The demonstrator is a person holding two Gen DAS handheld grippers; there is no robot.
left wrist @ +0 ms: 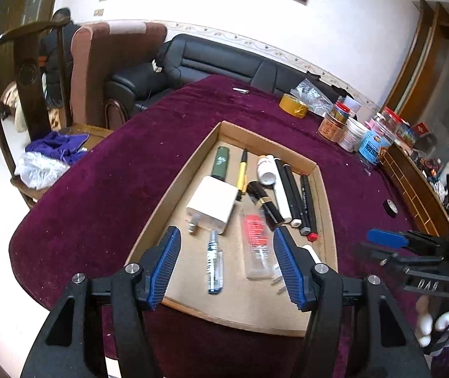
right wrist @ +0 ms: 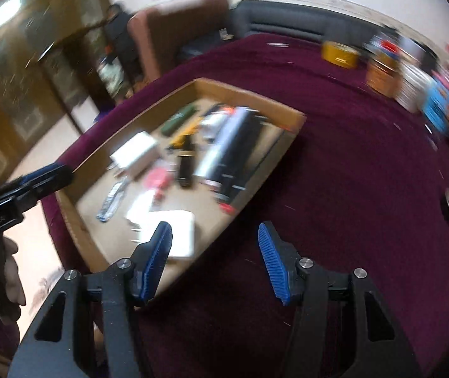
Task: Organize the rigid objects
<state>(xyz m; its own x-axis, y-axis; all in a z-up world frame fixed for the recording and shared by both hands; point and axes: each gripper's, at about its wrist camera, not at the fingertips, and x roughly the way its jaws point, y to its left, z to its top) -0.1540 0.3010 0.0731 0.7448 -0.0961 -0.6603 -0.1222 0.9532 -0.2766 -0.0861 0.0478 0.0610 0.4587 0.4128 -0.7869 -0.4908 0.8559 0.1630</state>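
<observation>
A shallow cardboard tray (left wrist: 326, 208) lies on the purple tablecloth. Inside lie a white charger (left wrist: 213, 203), a green lighter (left wrist: 221, 163), a yellow pen (left wrist: 242, 176), a white bottle (left wrist: 266, 170), several dark markers (left wrist: 300, 201), a clear packet with a red label (left wrist: 256, 239) and a small blue-white tube (left wrist: 213, 261). My left gripper (left wrist: 227, 236) hangs open over the tray's near end, with nothing between its pads. My right gripper (right wrist: 214, 230) stands open and empty over the tray's near right edge; that view is blurred. A white-gloved hand holds it in the left wrist view.
A yellow tape roll (left wrist: 293, 106), several jars (left wrist: 350, 132) and a small black tape roll (left wrist: 391, 207) sit on the cloth right of the tray. A wooden chair with purple fabric (left wrist: 57, 148) and a black sofa (left wrist: 211, 60) stand beyond the table's far left edge.
</observation>
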